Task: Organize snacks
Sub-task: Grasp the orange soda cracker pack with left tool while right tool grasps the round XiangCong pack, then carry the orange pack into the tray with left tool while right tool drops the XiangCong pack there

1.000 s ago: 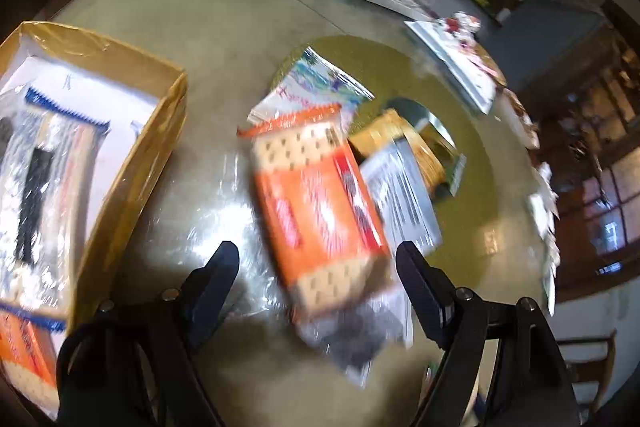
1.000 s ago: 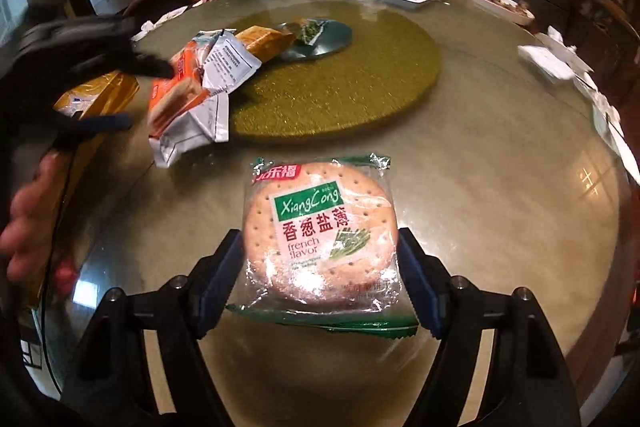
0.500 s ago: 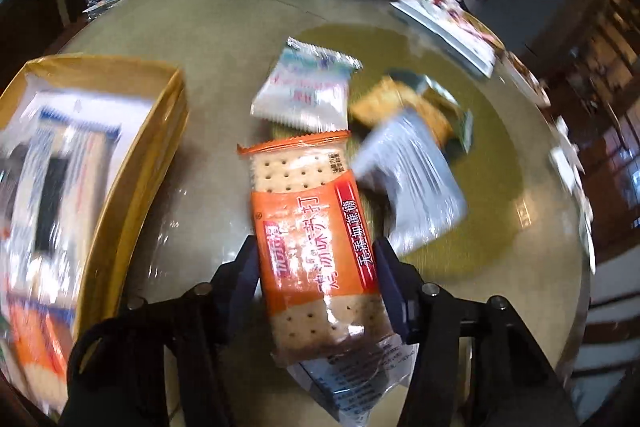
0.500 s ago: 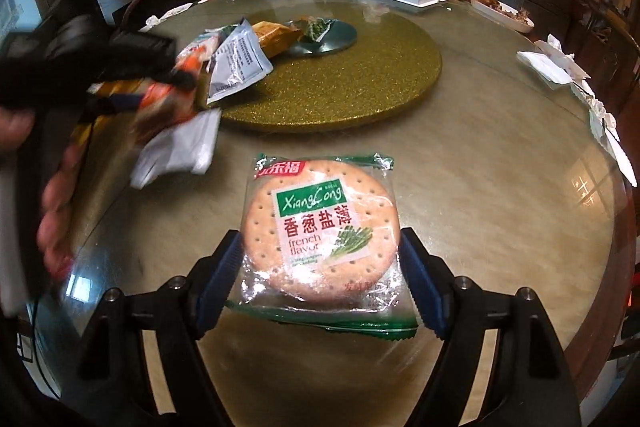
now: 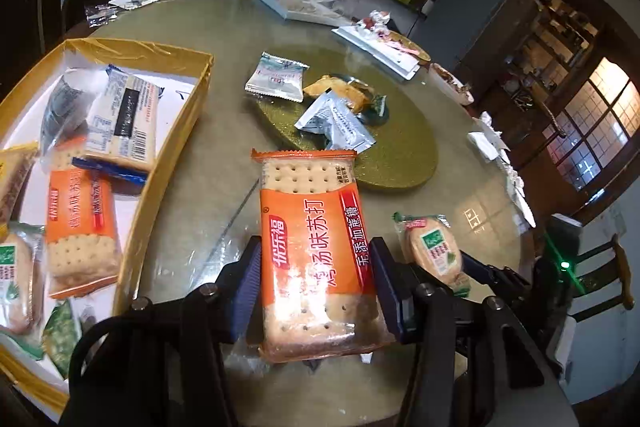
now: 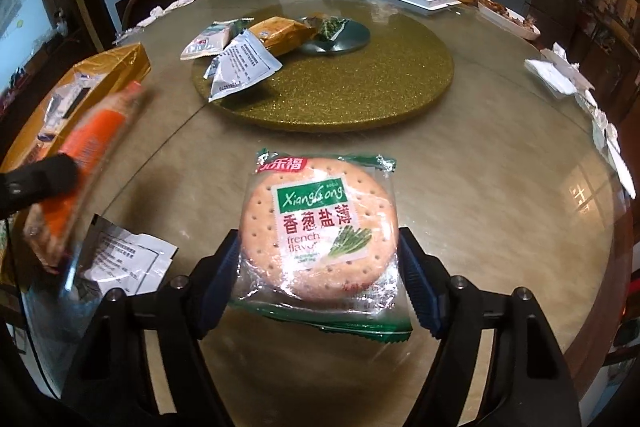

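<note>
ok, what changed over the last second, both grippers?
The left gripper closed on the orange cracker pack and lifted it off the snack pile, carrying it back from the gold turntable. The right gripper stayed shut on the round cracker pack. The gold box did not move.

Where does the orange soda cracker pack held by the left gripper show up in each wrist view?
Left wrist: the orange cracker pack sits bottom centre, clamped in the left gripper.
Right wrist: the same pack is a blurred orange shape at the left edge, above a white wrapper on the table.
Shared landmark: the gold glitter turntable, mid-table in both views.
</note>
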Motion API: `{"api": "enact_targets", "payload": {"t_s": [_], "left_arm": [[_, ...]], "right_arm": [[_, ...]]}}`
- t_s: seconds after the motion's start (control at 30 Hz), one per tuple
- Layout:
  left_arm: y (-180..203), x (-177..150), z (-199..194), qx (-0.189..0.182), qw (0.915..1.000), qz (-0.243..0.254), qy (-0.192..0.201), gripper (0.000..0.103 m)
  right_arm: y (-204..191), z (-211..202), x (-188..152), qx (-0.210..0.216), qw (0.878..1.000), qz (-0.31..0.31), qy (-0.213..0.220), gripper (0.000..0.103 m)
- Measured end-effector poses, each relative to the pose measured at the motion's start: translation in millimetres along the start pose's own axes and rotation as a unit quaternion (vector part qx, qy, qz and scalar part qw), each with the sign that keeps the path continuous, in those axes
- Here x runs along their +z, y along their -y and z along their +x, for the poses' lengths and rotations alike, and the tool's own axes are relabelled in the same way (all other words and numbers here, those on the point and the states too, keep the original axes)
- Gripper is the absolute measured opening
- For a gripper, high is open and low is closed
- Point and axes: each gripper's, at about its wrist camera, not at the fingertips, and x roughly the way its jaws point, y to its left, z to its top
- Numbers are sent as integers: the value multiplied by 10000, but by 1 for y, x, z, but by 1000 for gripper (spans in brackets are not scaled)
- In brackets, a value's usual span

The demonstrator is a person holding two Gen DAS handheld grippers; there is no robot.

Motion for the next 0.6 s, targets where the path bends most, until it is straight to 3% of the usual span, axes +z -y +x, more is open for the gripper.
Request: {"api": "enact_targets", "payload": {"t_s": [0.17, 0.4, 0.6], "left_arm": [[-11, -9, -16, -273, 9995, -166, -36, 52], [-19, -17, -38, -388, 9989, -228, 93, 52], [-39, -21, -61, -428, 9977, -445, 287, 52]], "right_arm": [[2, -8, -6, 539, 9979, 338, 80, 75], [8, -17, -11, 1115, 9895, 880, 271, 75], [-28, -52, -1, 1619, 9828, 607, 656, 75]]}}
